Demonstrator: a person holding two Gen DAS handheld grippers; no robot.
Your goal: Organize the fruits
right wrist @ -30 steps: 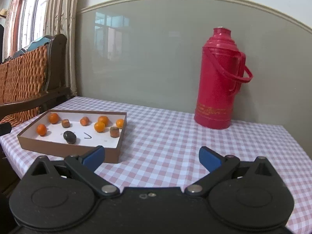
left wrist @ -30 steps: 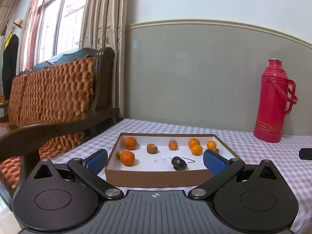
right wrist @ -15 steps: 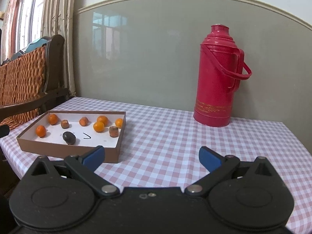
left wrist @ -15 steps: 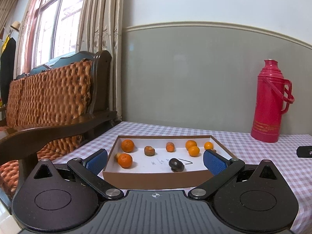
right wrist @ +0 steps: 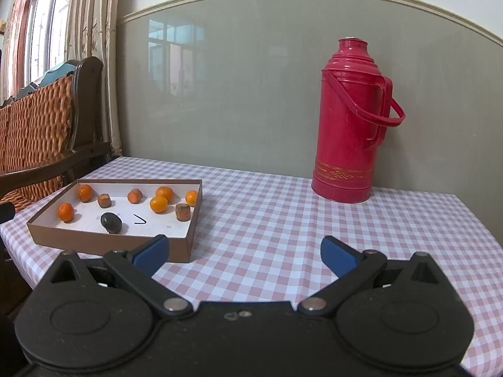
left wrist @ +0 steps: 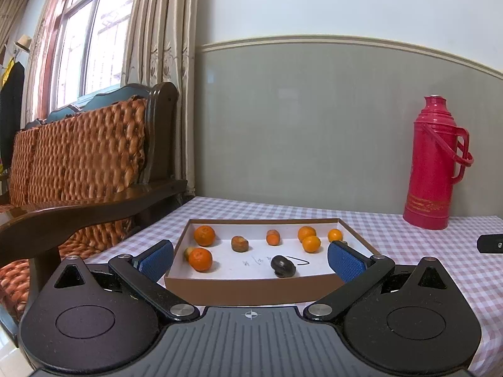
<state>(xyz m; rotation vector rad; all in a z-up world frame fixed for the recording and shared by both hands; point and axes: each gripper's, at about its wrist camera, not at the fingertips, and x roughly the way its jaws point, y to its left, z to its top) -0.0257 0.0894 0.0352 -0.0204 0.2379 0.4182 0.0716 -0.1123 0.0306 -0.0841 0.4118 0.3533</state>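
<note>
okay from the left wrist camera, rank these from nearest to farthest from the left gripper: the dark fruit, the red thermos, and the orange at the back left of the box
1. Dark fruit: nearest the left gripper, by the box's front wall.
2. Back-left orange: farther in, near the far left corner.
3. Red thermos: farthest, standing on the tablecloth by the wall, to the right.

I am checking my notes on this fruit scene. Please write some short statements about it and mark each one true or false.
1. Both the left gripper and the right gripper are open and hold nothing. True.
2. The dark fruit lies on the tablecloth outside the box. False: it lies inside the cardboard box.
3. The red thermos stands upright near the wall. True.
4. The thermos stands inside the box. False: it stands apart, on the checked tablecloth.
</note>
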